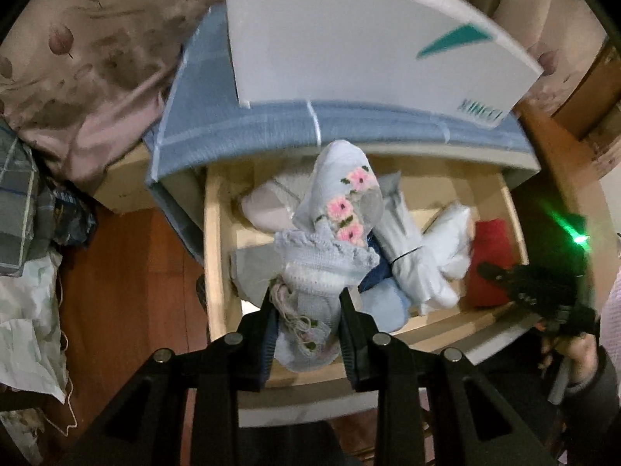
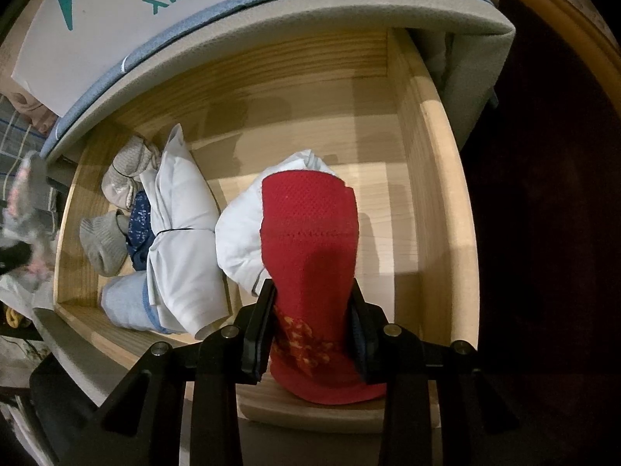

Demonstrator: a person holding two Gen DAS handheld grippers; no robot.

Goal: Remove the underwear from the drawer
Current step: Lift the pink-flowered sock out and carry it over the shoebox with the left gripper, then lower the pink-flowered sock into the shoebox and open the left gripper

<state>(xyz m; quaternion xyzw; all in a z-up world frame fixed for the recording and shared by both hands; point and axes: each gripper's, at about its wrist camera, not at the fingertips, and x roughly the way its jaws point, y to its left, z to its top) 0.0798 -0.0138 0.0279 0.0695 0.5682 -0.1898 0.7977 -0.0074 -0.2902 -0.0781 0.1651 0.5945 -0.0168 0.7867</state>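
Lifting stock from the drawer [image 2: 434,147], we list: left gripper [image 1: 306,303], jaws clamped on pale blue floral underwear [image 1: 333,233], the piece hanging above the drawer's left half. Right gripper [image 2: 312,303], jaws pinched on a red garment [image 2: 310,225] low at the drawer's right front. White bundles [image 2: 182,233] and grey socks [image 2: 104,244] lie inside the drawer, left of the red piece. We judge it best to raise each straight up, clear of the drawer's front rim, grips firm.

Dim indoor light falls from above, casting soft shadows inside the drawer [image 2: 434,163], with motion blur, a green flare, and black, curved fisheye edges.
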